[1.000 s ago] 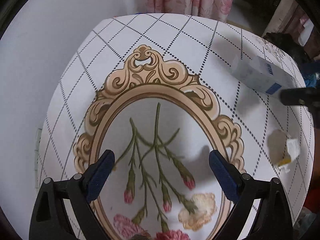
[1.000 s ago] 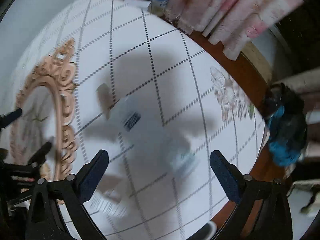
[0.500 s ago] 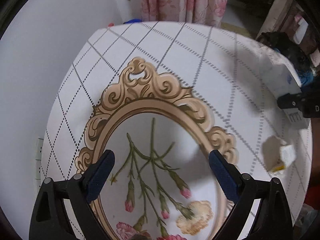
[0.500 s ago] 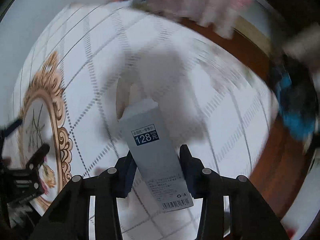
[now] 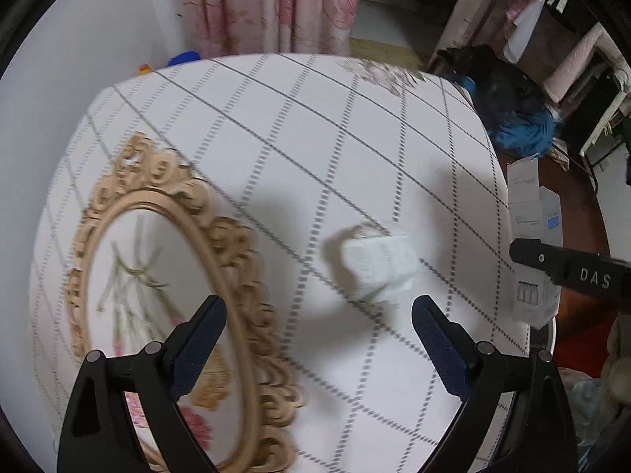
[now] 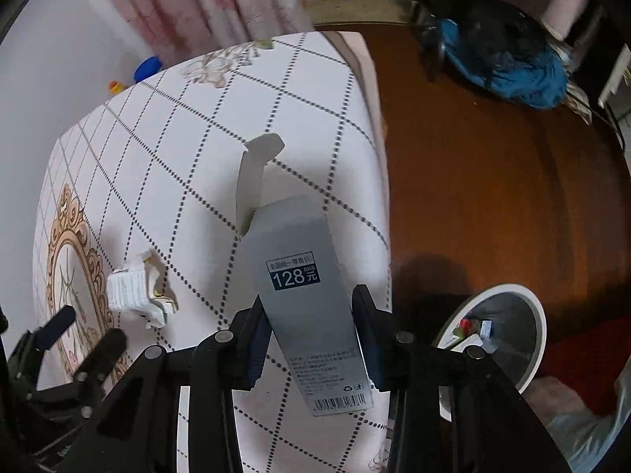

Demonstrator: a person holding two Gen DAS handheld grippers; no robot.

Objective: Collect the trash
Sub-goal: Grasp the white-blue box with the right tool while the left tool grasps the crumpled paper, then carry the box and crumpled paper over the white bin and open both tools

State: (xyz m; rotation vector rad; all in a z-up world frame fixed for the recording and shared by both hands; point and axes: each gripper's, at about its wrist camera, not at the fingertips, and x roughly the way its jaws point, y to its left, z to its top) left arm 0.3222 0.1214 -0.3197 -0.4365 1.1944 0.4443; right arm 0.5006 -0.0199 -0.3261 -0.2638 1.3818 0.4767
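Your right gripper (image 6: 311,339) is clamped on a grey carton box (image 6: 299,276), pinched at its lower half in the bottom centre of the right wrist frame. The box tilts up and away, its end flap open at the top, a "128" price label on its face and a barcode near its lower edge. It hangs over the right edge of the table (image 6: 205,149), which wears a white cloth with dotted diamond lines.

A white-rimmed trash bin (image 6: 508,295) stands on the brown floor at the lower right, with scraps inside.

Your left gripper (image 5: 317,329) is spread wide and holds nothing. Just above it, right of centre in the left wrist frame, a crumpled white wrapper (image 5: 378,262) lies on the cloth, beside the printed oval ornament (image 5: 165,283).
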